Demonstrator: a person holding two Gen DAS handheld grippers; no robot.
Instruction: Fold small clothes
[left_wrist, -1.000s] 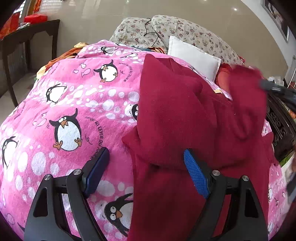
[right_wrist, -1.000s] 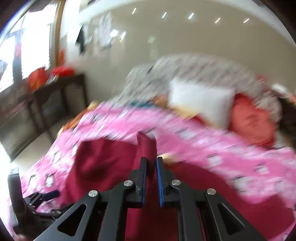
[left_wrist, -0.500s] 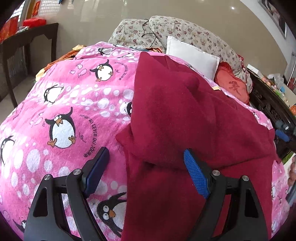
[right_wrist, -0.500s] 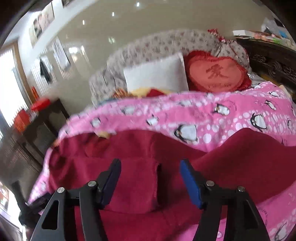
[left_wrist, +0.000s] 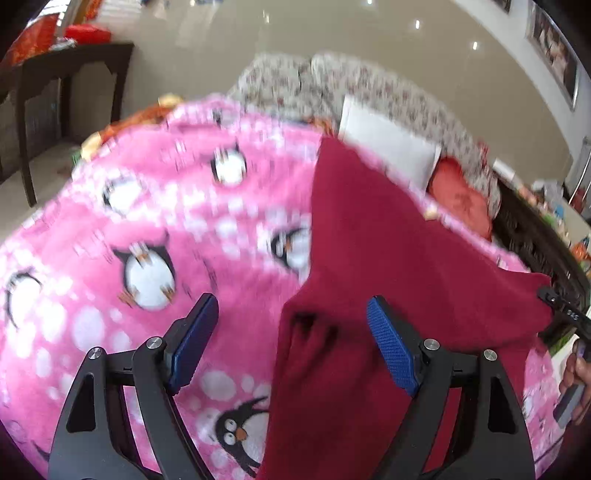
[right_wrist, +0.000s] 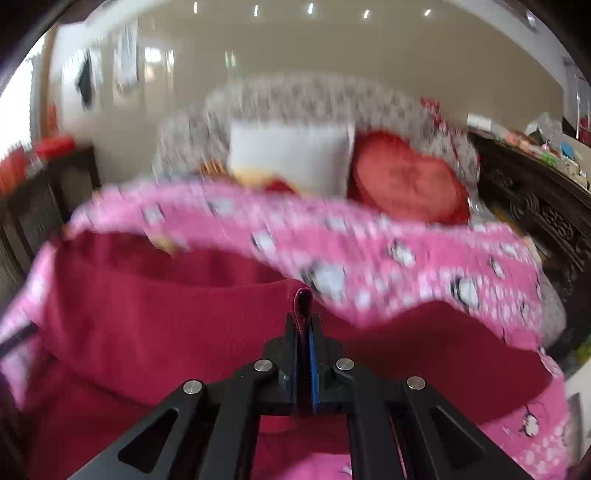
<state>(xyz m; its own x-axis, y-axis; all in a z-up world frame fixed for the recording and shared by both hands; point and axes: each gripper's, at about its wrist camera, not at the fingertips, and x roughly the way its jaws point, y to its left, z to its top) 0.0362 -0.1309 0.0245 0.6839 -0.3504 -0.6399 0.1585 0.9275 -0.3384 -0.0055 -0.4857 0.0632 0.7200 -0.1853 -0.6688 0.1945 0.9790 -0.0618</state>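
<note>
A dark red garment lies spread on a pink penguin blanket. My left gripper is open, its blue pads straddling the garment's left folded corner just above the cloth. In the right wrist view my right gripper is shut on an edge of the dark red garment, a fold of cloth sticking up between the pads. The right gripper's tip also shows at the right edge of the left wrist view.
A white pillow, a red heart cushion and a floral sofa back lie beyond the blanket. A dark wooden table stands far left. A dark carved cabinet with clutter stands at right.
My right gripper was open half a second ago and has closed on the garment's edge. The left gripper stays open and has shifted slightly over the cloth.
</note>
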